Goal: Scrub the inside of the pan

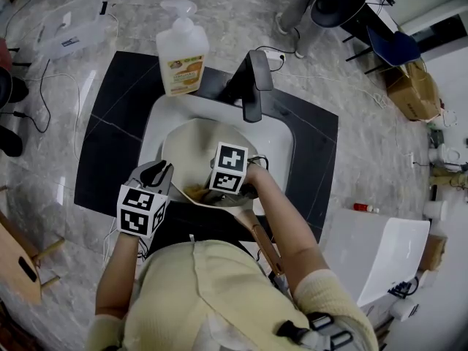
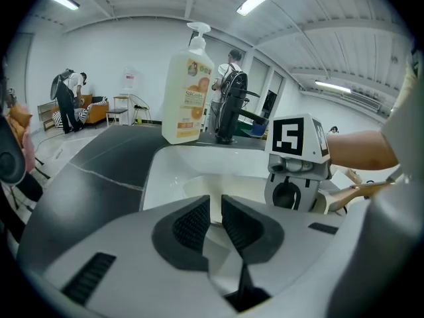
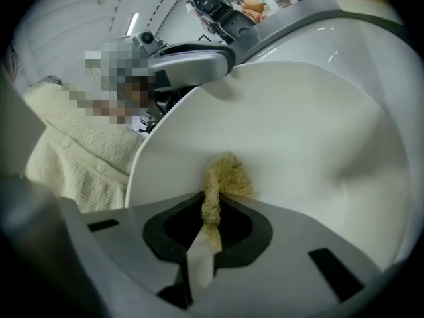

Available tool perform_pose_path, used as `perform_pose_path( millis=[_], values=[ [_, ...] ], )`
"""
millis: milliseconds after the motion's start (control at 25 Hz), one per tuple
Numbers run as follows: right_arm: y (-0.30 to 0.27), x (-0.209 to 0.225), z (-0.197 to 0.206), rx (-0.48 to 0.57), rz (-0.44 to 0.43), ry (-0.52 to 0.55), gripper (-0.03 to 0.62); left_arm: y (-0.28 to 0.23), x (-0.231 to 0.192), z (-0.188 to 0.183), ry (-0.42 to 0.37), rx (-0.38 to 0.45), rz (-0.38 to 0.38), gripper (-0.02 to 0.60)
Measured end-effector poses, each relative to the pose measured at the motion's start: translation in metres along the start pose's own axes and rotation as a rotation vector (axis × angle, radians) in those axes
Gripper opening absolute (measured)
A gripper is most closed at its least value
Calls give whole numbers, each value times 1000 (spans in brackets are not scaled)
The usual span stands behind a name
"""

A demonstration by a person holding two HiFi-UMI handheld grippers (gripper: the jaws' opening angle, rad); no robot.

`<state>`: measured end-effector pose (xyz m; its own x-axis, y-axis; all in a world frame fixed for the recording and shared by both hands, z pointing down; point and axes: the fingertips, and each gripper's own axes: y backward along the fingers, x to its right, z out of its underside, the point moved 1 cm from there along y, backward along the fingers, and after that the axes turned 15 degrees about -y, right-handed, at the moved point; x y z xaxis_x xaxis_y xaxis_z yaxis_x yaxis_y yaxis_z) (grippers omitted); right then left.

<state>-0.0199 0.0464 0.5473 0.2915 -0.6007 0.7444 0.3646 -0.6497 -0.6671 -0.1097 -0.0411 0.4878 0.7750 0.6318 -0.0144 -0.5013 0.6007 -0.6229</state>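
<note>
On my left, my left gripper (image 1: 162, 172) reaches over the black counter (image 1: 117, 137) to the near left edge of the white sink (image 1: 157, 119). Its jaws stand almost together and pinch the rim of the cream pan (image 1: 191, 148), which lies tilted in the basin with its open side up. Behind the sink, at the back left, a soap bottle (image 1: 183, 57) with a pump and an orange label stands upright on the counter, and just to its right the black faucet (image 1: 252, 82) arches over the basin. Right of centre, my right gripper (image 1: 232, 187) points down into the pan. Its jaws are closed on a tan fibrous scrubber (image 3: 225, 177), whose bunched end presses against the pan's smooth inner wall near the rim. The pan's wooden handle (image 1: 259, 240) runs from the near edge back toward my body, under my right forearm.
</note>
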Motion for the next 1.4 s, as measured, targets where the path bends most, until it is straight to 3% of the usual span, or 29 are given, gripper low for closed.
perform_pose_path(
  millis=[360,560,1080,1400],
  values=[
    [19,-25,-11,118,-173,16,52,-1,-1,1,-6,0,0,54],
    [29,-35,-12,186,-224,15,52,0,0,0,-11,-1,0,54],
    [61,-54,-12,329,-259,58,52,1,2,-2,-30,-2,2,54],
    [88,-67,-4,493,-198,94,52,2,2,-3,-22,18,-2,54]
  ],
)
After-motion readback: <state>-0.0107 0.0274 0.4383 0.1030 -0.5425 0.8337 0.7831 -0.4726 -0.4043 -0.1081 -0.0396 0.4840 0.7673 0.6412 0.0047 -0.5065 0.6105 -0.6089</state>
